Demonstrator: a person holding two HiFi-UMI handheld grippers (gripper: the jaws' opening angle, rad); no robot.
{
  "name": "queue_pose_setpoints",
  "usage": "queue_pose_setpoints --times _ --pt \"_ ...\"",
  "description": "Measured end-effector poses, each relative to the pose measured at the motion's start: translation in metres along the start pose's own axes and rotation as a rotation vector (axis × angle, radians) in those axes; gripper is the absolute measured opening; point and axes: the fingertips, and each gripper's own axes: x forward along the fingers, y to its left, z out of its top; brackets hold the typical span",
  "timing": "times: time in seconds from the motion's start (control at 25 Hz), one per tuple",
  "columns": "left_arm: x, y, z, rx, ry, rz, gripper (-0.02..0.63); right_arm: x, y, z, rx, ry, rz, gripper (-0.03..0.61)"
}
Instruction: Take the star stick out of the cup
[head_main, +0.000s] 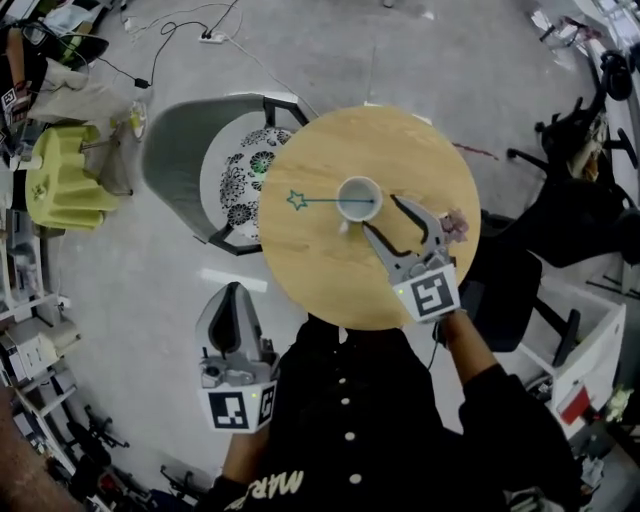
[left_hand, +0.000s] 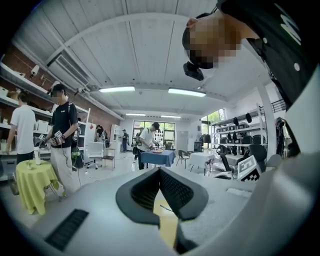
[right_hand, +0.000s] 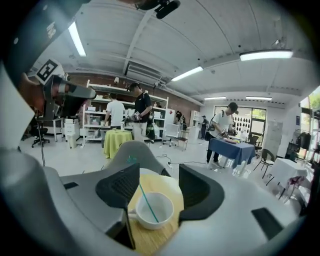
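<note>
A white cup (head_main: 358, 198) stands near the middle of the round wooden table (head_main: 320, 270). A thin teal star stick (head_main: 325, 200) leans out of it to the left, its star (head_main: 296, 200) hanging over the tabletop. My right gripper (head_main: 382, 213) is open, just right of the cup, empty. In the right gripper view the cup (right_hand: 154, 210) sits between and just beyond the open fingers, and the stick (right_hand: 147, 202) rises past the left one. My left gripper (head_main: 232, 290) hangs off the table at lower left, shut and empty; its pads (left_hand: 172, 187) meet at the tips.
A grey chair (head_main: 175, 150) with a patterned cushion (head_main: 240, 170) stands against the table's left edge. Black chairs (head_main: 580, 210) crowd the right side. A yellow-green draped stand (head_main: 60, 175) and floor cables (head_main: 190, 35) lie to the left. Several people (right_hand: 142, 115) stand farther off.
</note>
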Motion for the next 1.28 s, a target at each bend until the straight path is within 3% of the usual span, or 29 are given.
queue_pose_setpoints --times 0.4,0.68,0.84,1.08,1.28 --pt "-0.001 0.015 -0.034 -0.028 0.054 0.041 0.004 0.074 0.026 -0.059 -0.084 0.085 0.11 0.242" --pt "-0.005 0.017 -0.048 -0.04 0.076 0.049 0.003 0.11 0.051 -0.081 -0.314 0.165 0.234 0.192" --pt "-0.007 0.017 -0.053 -0.045 0.085 0.051 0.003 0.123 0.063 -0.089 -0.394 0.215 0.292 0.176" --pt "-0.012 0.019 -0.054 -0.043 0.085 0.062 0.003 0.134 0.068 -0.096 -0.449 0.255 0.293 0.144" --pt "-0.017 0.023 -0.055 -0.041 0.096 0.072 0.003 0.138 0.067 -0.094 -0.466 0.258 0.277 0.078"
